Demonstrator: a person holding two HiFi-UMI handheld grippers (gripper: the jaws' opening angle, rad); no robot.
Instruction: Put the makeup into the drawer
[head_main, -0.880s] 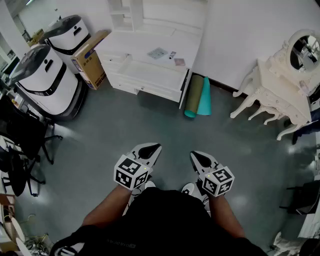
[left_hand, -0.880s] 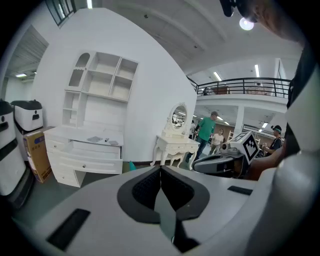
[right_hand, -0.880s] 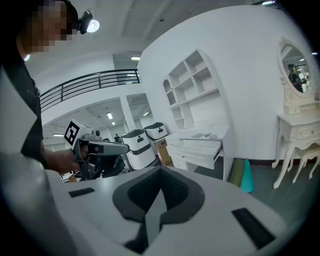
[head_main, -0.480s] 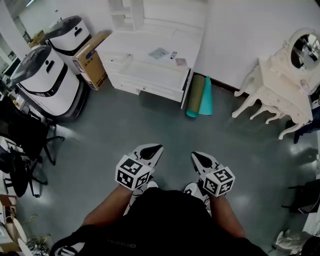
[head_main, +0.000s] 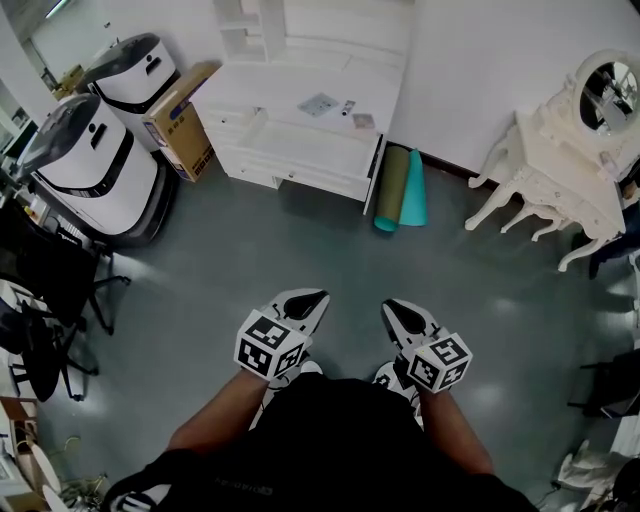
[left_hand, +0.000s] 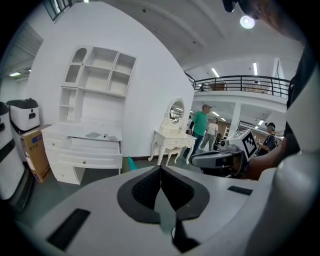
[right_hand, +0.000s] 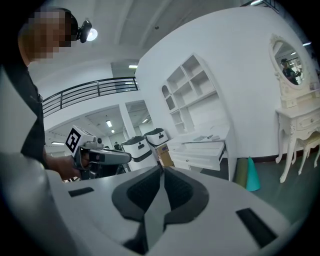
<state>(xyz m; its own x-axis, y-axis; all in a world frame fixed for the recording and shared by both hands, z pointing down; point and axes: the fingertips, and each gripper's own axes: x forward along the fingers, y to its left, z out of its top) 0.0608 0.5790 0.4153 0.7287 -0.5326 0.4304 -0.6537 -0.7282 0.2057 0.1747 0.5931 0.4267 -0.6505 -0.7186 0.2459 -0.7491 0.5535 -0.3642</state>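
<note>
While both grippers are held low and close to the body, nothing of the task is within reach. The left gripper (head_main: 312, 298) and the right gripper (head_main: 392, 308) are each seen with jaws pressed together and nothing between them. The makeup (head_main: 347, 107), a few small items, is left on the top of the white desk (head_main: 250, 95), well apart from the grippers across open floor. The drawer (head_main: 300, 146) below it appears to be pulled out already.

Several slips are judged possible from here. If the jaws are not spread before an item is approached, it is likely to be knocked along the top or off the far edge. The items are small and lie close together beside a flat grey piece (head_main: 318, 103), so a neighbour may be nudged, or two pinched at once. A flat item may slide under the pads instead of being lifted. The rolled mats (head_main: 400, 190) stand just beside the desk's right corner and may be kicked over on the approach. An item let go too early may fall onto the floor and not into the drawer.
</note>
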